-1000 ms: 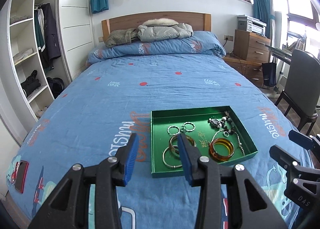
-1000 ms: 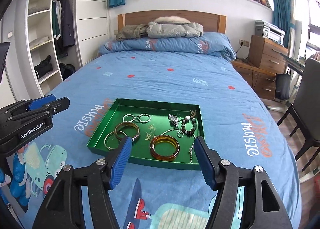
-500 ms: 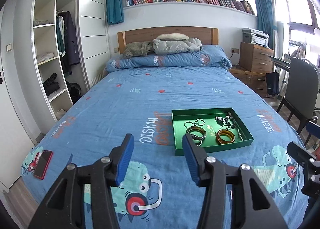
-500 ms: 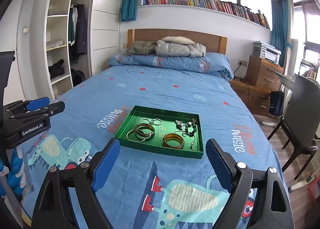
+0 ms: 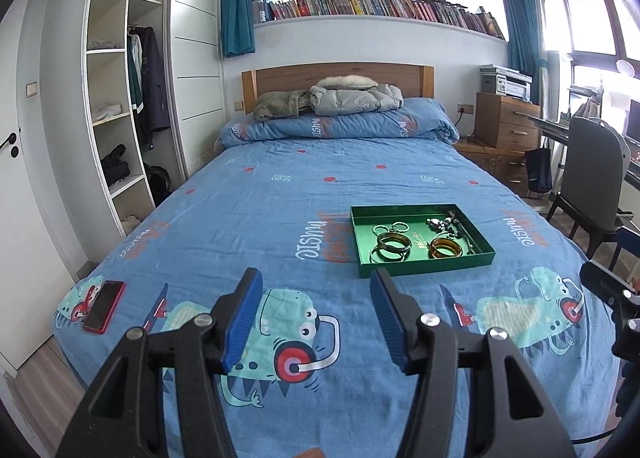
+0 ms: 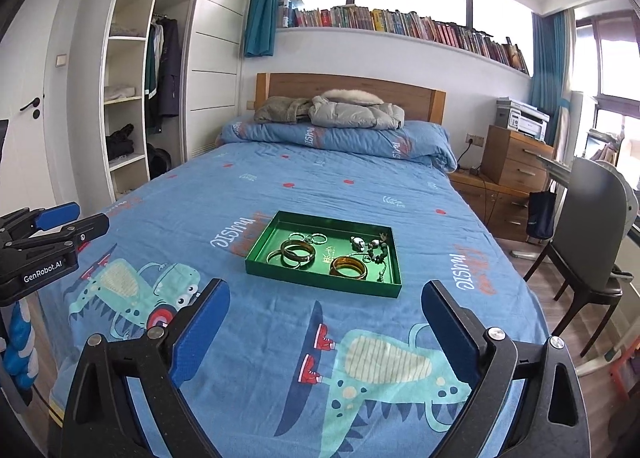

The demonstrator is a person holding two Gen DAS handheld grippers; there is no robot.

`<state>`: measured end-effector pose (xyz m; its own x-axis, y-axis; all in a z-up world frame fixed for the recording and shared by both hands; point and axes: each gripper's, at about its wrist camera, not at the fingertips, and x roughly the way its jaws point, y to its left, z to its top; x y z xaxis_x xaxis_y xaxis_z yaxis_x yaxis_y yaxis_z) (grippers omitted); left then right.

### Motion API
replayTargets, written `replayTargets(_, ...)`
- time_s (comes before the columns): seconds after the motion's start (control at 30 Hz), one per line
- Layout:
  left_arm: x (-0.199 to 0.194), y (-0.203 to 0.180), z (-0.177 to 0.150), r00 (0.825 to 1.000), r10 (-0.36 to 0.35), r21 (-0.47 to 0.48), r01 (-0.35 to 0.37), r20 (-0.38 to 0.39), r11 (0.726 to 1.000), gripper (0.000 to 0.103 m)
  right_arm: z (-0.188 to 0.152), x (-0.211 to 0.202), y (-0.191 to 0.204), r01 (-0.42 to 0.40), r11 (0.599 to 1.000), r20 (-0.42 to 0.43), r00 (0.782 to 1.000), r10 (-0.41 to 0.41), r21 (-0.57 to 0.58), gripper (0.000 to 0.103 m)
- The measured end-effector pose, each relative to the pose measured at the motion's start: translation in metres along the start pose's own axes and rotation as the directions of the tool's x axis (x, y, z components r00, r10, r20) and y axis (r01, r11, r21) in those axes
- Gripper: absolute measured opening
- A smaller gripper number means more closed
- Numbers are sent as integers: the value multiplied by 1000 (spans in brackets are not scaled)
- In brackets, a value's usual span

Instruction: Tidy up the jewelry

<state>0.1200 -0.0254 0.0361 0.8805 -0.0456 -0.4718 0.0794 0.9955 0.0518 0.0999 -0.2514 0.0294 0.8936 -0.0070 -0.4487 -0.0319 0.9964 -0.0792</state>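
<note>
A green tray (image 5: 362, 242) (image 6: 264, 242) lies on the blue bed and holds jewelry. Inside are an amber bangle (image 5: 445, 248) (image 6: 349, 267), stacked brown and silver bangles (image 5: 391, 247) (image 6: 295, 252), small silver rings (image 5: 394, 227) (image 6: 310, 237) and a dark beaded necklace (image 5: 450, 226) (image 6: 374, 248). My left gripper (image 5: 316, 290) is open and empty, well short of the tray. My right gripper (image 6: 324, 300) is wide open and empty, also short of the tray. Each gripper shows at the edge of the other's view.
A red phone (image 5: 105, 306) lies near the bed's left front corner. Jackets (image 5: 332, 98) lie on the pillow. A wardrobe (image 5: 116, 118) stands left. A wooden dresser (image 5: 506, 126) and a grey chair (image 5: 592, 178) stand right.
Both grippers have pulled back and up from the tray, which now sits farther away. The right gripper's jaws have opened wider. The jewelry has not moved.
</note>
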Motion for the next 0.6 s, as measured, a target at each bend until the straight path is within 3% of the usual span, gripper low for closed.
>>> replayTargets(0.6, -20, 5, -11, 999, 0, 10, -1, 33, 1000, 54, -24, -13, -9, 37, 998, 1, 999, -37, 44, 103)
